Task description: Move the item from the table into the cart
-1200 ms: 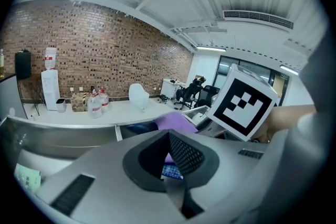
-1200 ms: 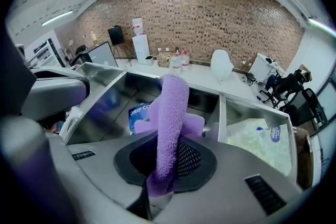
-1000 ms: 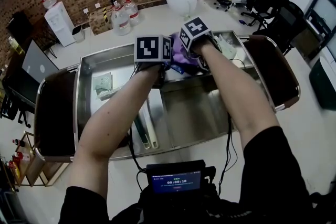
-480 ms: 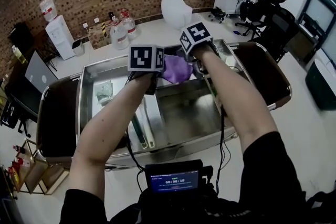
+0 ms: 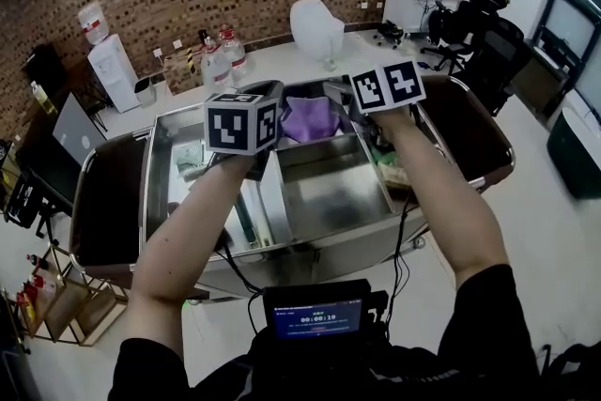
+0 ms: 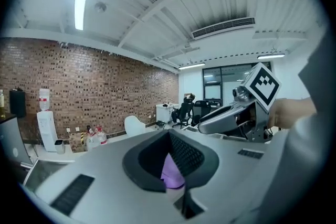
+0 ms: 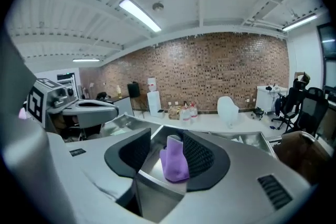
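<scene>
Cloth [image 5: 310, 119], purple: soft, light, limp, likely unbreakable; lies in cart [image 5: 334, 194]. Grip by a raised fold. Left tongs [image 6: 167, 156] apart, empty; right tongs [image 7: 167, 152] half-open, just narrowed, empty.

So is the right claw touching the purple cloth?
Apart. Right gripper view: the purple cloth lies on the cart floor beyond the right claw, which has just been closing on nothing.

Purple cloth [image 5: 310, 119] — crumpled (a loose heap) — at the far side inside the steel cart [image 5: 324, 192]
</scene>
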Demonstrator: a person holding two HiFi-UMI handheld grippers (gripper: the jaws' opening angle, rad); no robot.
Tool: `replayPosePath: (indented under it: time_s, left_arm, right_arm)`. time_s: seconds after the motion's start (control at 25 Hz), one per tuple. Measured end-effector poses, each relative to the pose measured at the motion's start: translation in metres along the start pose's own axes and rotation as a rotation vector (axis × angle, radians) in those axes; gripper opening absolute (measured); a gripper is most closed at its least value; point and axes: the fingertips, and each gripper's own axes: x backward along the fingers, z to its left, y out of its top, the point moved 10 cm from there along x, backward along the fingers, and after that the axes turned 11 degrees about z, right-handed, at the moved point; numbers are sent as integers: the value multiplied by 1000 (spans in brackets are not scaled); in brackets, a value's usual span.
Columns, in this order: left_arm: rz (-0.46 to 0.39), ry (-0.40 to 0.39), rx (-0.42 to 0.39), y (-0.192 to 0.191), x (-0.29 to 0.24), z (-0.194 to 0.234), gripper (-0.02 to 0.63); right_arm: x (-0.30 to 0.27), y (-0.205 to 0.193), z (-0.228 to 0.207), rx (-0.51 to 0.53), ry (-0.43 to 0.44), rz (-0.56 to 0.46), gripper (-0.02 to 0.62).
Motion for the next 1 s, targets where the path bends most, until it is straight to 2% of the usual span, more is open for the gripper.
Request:
replayPosePath:
  time_s: [0.12, 0.28, 0.4, 0.56, 0.6, 0.64, 0.68, 0.8, 0.84, 1.0]
  left_arm:
    - [-69, 19, -46, -14, 21, -16, 8]
    - [-125, 126, -128, -40, 45, -36, 8]
    - [-143, 146, -144, -61, 64, -56, 8]
    - [-193, 140, -163, -89, 109, -73, 8]
    - [-212, 138, -165, -96, 122, -76, 8]
    - [-230, 135, -161, -104, 136, -79, 8]
    - [-246, 131, -154, -112, 148, -81, 8]
    - [-275, 121, -152, -137, 178, -83, 8]
    - [-282, 120, -161, -145, 187, -83, 8]
    - [-290, 156, -165, -181, 216, -83, 9]
  right_arm:
    - [35, -25, 10, 32, 38, -114, 192]
    - [74, -54, 17, 71, 55, -241, 192]
    - [104, -76, 24, 109, 31, -297, 192]
    - [128, -106, 59, 132, 25, -354, 192]
    - [133, -114, 70, 135, 17, -370, 181]
    - [137, -123, 81, 139, 2, -387, 103]
    - [140, -131, 92, 143, -14, -404, 72]
    - [144, -158, 122, 131, -53, -433, 68]
    - [145, -168, 130, 120, -68, -441, 11]
    - [154, -210, 158, 81, -116, -455, 11]
